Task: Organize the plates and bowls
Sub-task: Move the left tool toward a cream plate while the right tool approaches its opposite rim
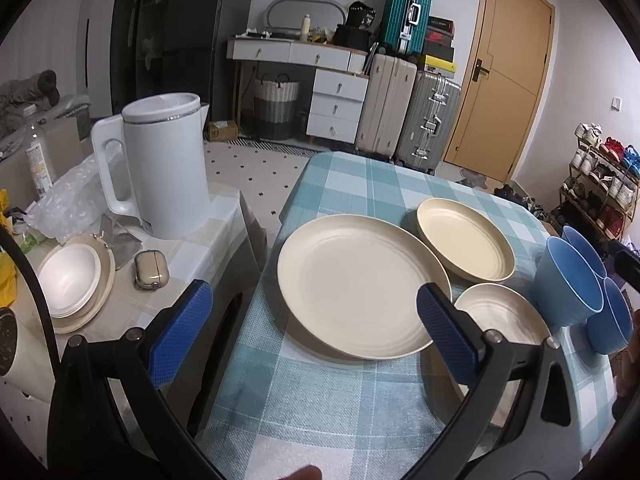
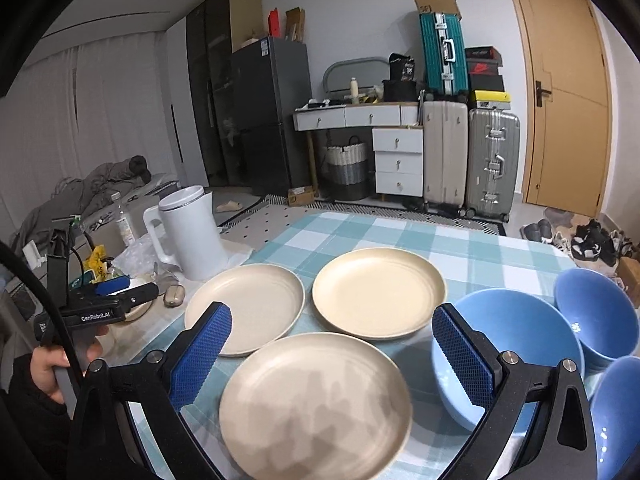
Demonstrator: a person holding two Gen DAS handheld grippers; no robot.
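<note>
Three cream plates lie apart on the blue checked tablecloth [image 2: 460,240]: a left plate [image 2: 244,312], a far plate [image 2: 376,292] and a near plate [image 2: 316,404]. To their right stand three blue bowls, one large [image 2: 508,352], one behind it [image 2: 596,312] and one at the edge [image 2: 620,412]. My right gripper [image 2: 330,314] hangs open above the near plate, holding nothing. My left gripper [image 1: 314,290] is open over the table's left edge, by the left plate [image 1: 360,292]. The far plate [image 1: 464,240], near plate [image 1: 500,316] and bowls [image 1: 572,280] lie beyond.
A white kettle [image 1: 164,168] stands on a low side table [image 1: 192,248] to the left, with a white bowl on plates [image 1: 68,280], an earbud case [image 1: 150,270], a plastic bag and a bottle. Suitcases [image 1: 404,112], drawers and a door stand behind. A hand [image 2: 48,364] holds the left gripper [image 2: 116,296].
</note>
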